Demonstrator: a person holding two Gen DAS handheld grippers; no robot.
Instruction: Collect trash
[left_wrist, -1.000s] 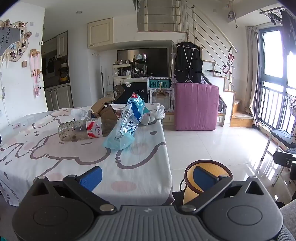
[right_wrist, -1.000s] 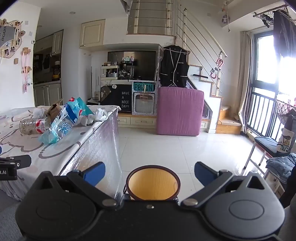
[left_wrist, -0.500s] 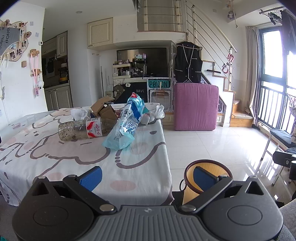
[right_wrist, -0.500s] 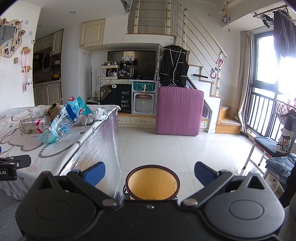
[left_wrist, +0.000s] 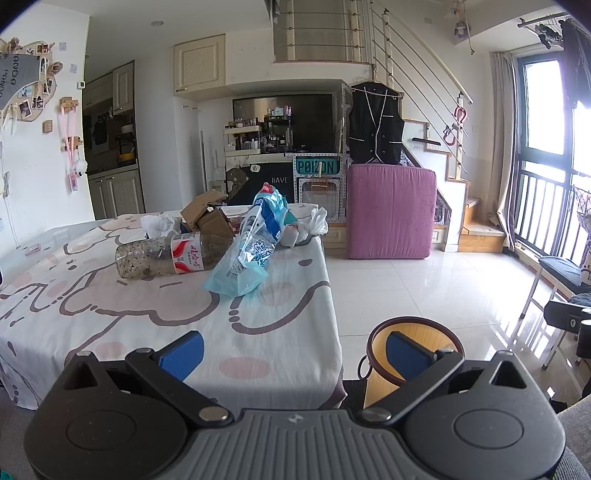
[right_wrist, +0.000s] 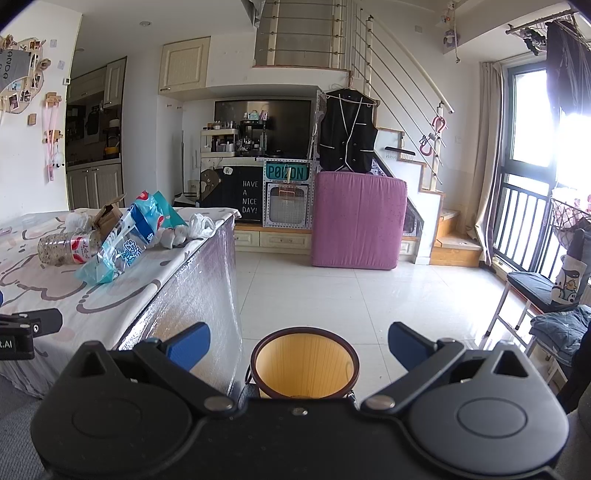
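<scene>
Trash lies on the table (left_wrist: 110, 310): a clear plastic bottle (left_wrist: 162, 254) with a red label on its side, a blue and clear plastic bag (left_wrist: 251, 247), torn cardboard (left_wrist: 207, 218) and crumpled white plastic (left_wrist: 310, 227). The same bottle (right_wrist: 66, 249) and bag (right_wrist: 125, 243) show at the left of the right wrist view. A yellow bin (right_wrist: 304, 365) with a dark rim stands on the floor beside the table's near corner. My left gripper (left_wrist: 291, 349) is open over the table's near edge. My right gripper (right_wrist: 299, 341) is open above the bin. Both are empty.
A purple upright cushion (left_wrist: 389, 210) stands across the white tiled floor. A folding chair with clothes (right_wrist: 550, 306) is at the right by the window railing. Stairs rise behind the cushion. The left gripper's body (right_wrist: 22, 326) shows at the right wrist view's left edge.
</scene>
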